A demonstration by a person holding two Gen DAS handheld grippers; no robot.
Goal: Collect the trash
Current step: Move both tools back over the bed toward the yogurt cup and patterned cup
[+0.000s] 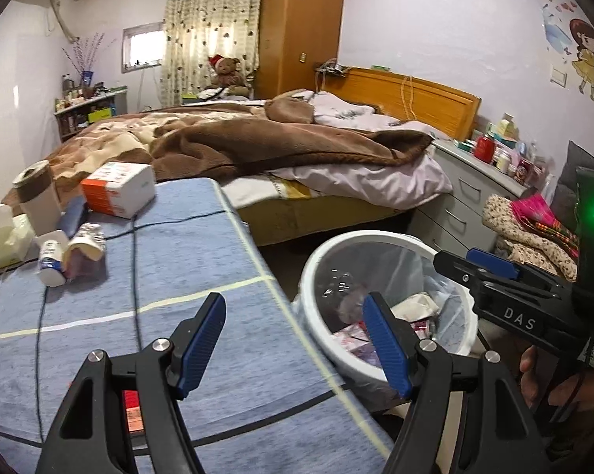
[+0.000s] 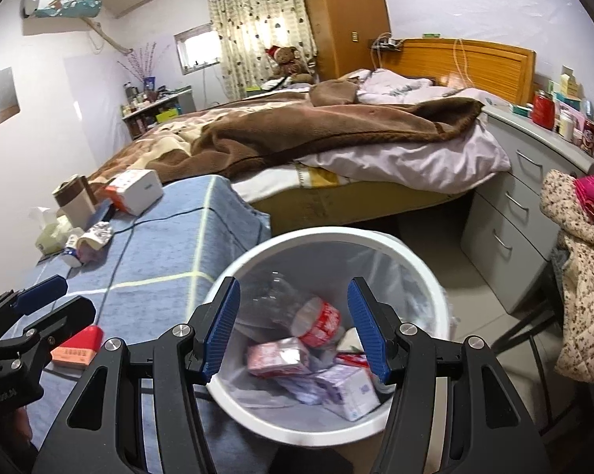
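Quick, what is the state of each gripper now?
Left gripper: open, holding nothing.
Right gripper: open, holding nothing, above the trash bin.

Left view: sits on the left gripper and looks forward and down along its two blue fingers – over the edge of the blue-covered table, close up.
Right view: sits on the right gripper and looks forward and down – right into the white bin, very near.
Far part: both face the bed and the curtain at the back.
Shared: the table, the bin, the bed, the grey drawers.
Each sees the other: the right gripper shows at the left view's right edge; the left gripper shows at the right view's left edge.
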